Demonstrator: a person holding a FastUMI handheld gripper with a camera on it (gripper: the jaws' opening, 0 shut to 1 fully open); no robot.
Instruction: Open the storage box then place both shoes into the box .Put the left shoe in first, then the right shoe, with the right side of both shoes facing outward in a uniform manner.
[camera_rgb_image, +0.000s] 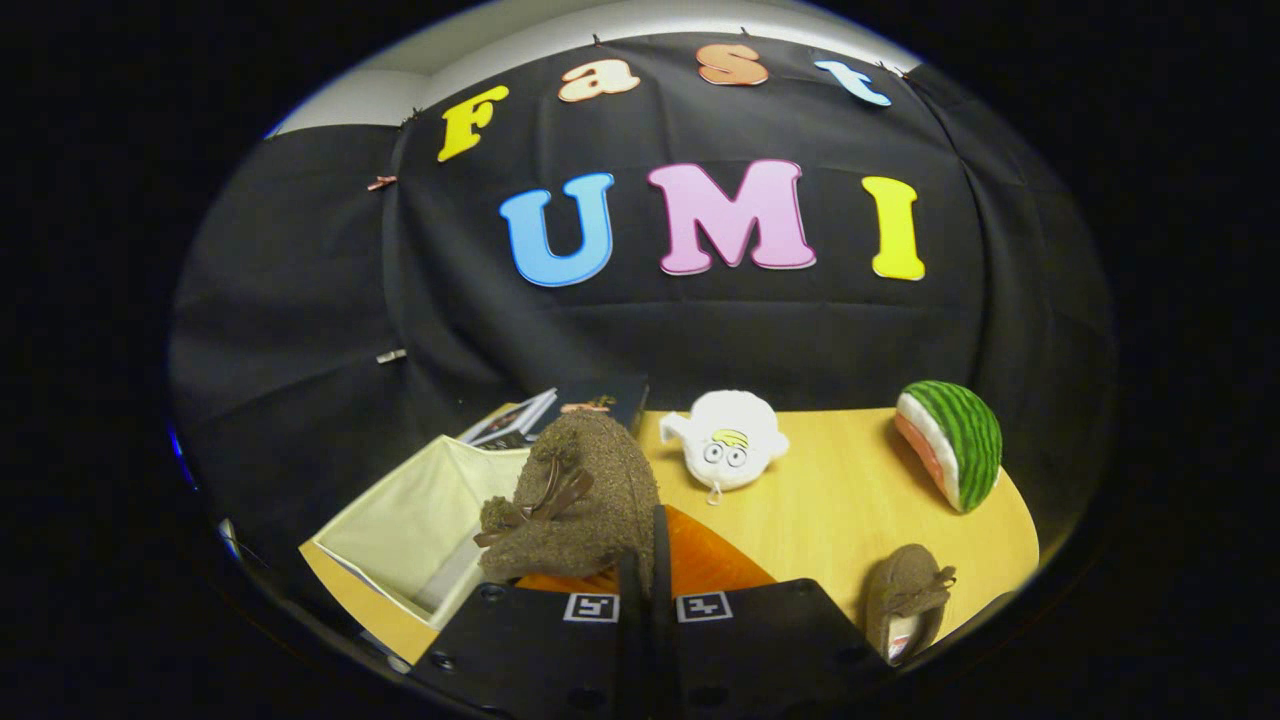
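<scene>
My hand-held gripper (645, 575) is clenched on the brown shoe (580, 495) lifted beside the open storage box (400, 530) at nine o'clock, the second shoe (905, 595) lying on the surface (850, 500) at three o'clock.

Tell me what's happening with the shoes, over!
Gripper shut on brown shoe, held up beside the open box. Second shoe on the table, off to the other side. Nothing blocking the box.
</scene>
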